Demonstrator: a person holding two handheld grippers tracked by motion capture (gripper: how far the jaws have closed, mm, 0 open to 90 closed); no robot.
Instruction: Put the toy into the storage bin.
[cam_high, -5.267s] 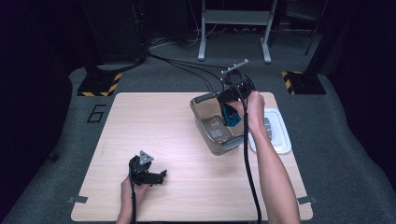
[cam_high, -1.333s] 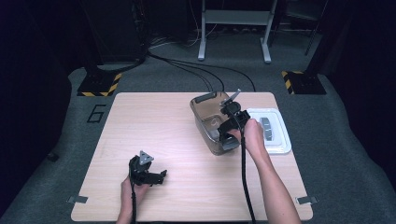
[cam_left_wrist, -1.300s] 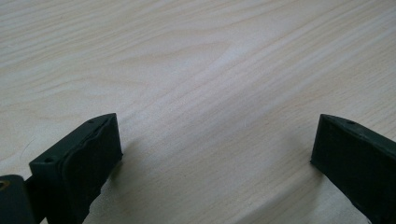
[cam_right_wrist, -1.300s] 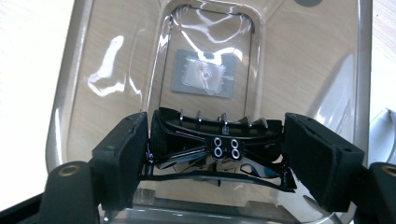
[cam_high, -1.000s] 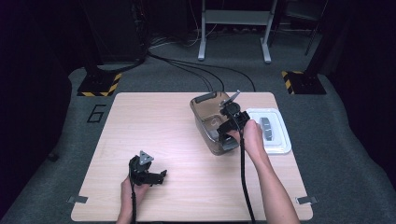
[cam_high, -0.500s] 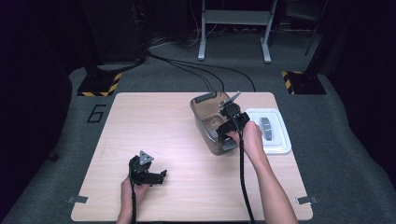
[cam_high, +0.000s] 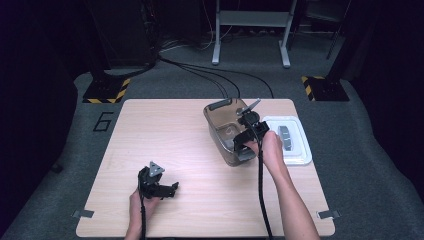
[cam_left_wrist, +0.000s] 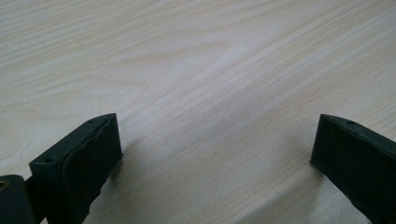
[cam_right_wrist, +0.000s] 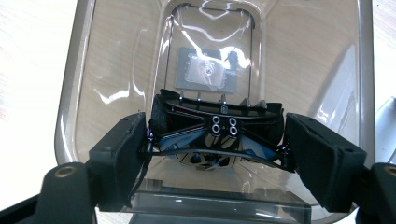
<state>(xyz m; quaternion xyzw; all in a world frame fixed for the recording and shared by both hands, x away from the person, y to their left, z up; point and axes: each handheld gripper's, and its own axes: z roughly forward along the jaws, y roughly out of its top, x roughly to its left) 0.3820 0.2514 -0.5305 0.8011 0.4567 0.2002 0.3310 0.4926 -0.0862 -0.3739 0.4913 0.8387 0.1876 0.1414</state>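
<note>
Movement has carried the right claw (cam_right_wrist: 213, 140) from the far side of the clear bin (cam_high: 220, 131) down toward its near end, so placing looks close. Its jaws clamp a black, blue-lensed mask (cam_right_wrist: 217, 128), inside the bin. The left claw (cam_left_wrist: 215, 154) rests open on the counter (cam_high: 165, 130).

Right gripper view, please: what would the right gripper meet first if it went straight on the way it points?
Probably the clear container's floor: the right gripper, shut on a black fan-like part, points down into it.
</note>
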